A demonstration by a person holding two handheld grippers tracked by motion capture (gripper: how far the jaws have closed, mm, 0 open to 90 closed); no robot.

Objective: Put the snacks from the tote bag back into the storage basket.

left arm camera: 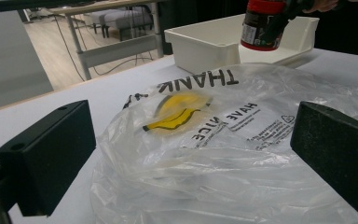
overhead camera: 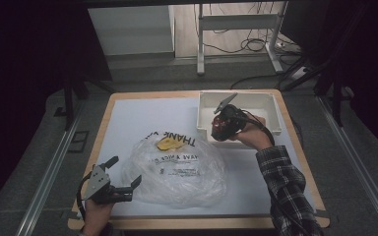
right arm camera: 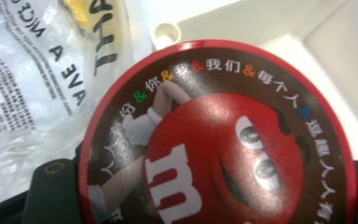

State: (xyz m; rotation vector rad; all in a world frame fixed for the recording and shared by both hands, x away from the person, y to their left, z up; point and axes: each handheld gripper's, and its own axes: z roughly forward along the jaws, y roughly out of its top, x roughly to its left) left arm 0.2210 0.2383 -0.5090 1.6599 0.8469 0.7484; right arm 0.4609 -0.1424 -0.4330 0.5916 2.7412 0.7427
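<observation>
A crumpled clear plastic bag (overhead camera: 177, 167) printed with "THANK" and a yellow smiley lies at the table's middle front; the left gripper view shows the bag (left arm camera: 214, 154) close ahead. My left gripper (overhead camera: 125, 173) stands open at the bag's left edge, its jaws (left arm camera: 186, 158) wide apart with nothing between them. My right gripper (overhead camera: 220, 123) is shut on a red-lidded candy can (overhead camera: 221, 127), held over the front left corner of a white bin (overhead camera: 270, 105). The can's lid (right arm camera: 219, 140) faces the right gripper view, with the bin (right arm camera: 317, 51) behind it. The can (left arm camera: 263, 23) hangs above the bin (left arm camera: 205, 44).
The table has a white mat (overhead camera: 138, 118) with a wooden border. Beyond the far edge stand a white desk frame (overhead camera: 236, 24) and cables on the floor. A plaid-sleeved forearm (overhead camera: 285, 187) crosses the table's right front.
</observation>
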